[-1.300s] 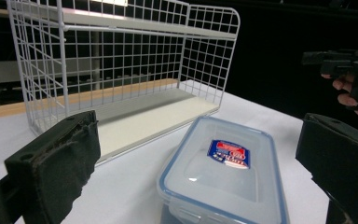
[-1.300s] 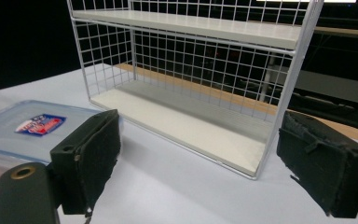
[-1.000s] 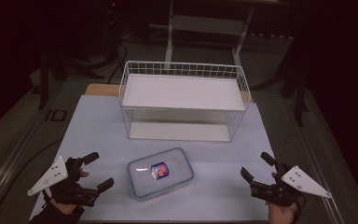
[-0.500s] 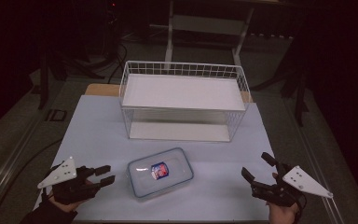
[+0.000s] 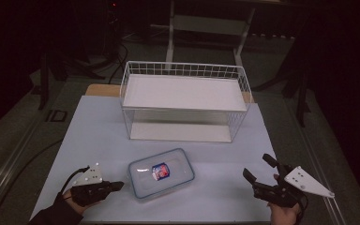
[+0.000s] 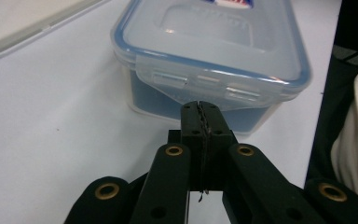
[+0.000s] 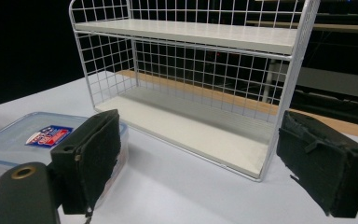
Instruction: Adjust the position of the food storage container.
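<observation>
- Plainly, little of the work is judged to be done: the lidded plastic container (image 5: pixel 161 173) is seen flat on the white tabletop (image 5: pixel 98 136), near its front edge and in front of the wire shelf rack (image 5: pixel 183 104), well apart from it.
- The container's lid is seen pressed down, with its blue seal all round, and the side latch flap (image 6: pixel 200 84) is folded down against the wall in the left gripper view.
- The left claw (image 5: pixel 117 185) is held low at the container's left end, its jaws brought fully together with nothing between them; the tips (image 6: pixel 200 112) are seen just before the latch flap, though it cannot be told from these views whether the flap is actually touched.
- The right claw (image 5: pixel 258 169) is kept wide apart, empty, well to the right of the container and raised slightly off the tabletop; in the right gripper view its two padded jaws frame the rack and the container's labelled lid (image 7: pixel 46 135).
- Both rack shelves are seen bare.
- What is left is judged to be nearly everything: the latch is yet to be worked or the container gripped, and nothing has been lifted or placed on the rack.
</observation>
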A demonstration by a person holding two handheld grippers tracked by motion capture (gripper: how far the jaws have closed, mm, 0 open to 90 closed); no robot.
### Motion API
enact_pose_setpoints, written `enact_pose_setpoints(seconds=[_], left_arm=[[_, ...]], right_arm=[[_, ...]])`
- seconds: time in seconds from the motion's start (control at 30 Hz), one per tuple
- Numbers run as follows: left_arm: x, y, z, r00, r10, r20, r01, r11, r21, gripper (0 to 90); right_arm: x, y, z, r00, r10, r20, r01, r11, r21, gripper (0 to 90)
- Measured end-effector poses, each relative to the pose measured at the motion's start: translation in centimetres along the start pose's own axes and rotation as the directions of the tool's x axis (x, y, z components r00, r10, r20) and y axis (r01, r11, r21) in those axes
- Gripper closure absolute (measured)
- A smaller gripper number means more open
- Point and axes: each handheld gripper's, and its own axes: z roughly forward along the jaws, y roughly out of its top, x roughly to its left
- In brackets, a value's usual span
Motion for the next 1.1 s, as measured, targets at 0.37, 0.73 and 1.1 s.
enact_pose_setpoints(seconds=[0.37,0.73,1.1], left_arm=[[0.2,0.5,2.1,0.9995,0.013,0.03,-0.015,0.9982,0.059,89.6],[1.3,1.6,3.1,0.9999,0.012,0.004,-0.012,0.9985,0.053,89.6],[-0.1,1.6,3.4,0.9975,0.035,0.061,-0.043,0.9909,0.127,89.6]], right_arm=[[-0.1,-0.1,0.0,1.0,0.004,-0.003,-0.004,1.0,-0.001,13.4],[-0.1,-0.1,0.0,1.0,0.006,-0.008,-0.006,1.0,-0.002,13.5],[-0.1,-0.1,0.0,0.9999,0.003,-0.013,-0.003,1.0,0.002,13.7]])
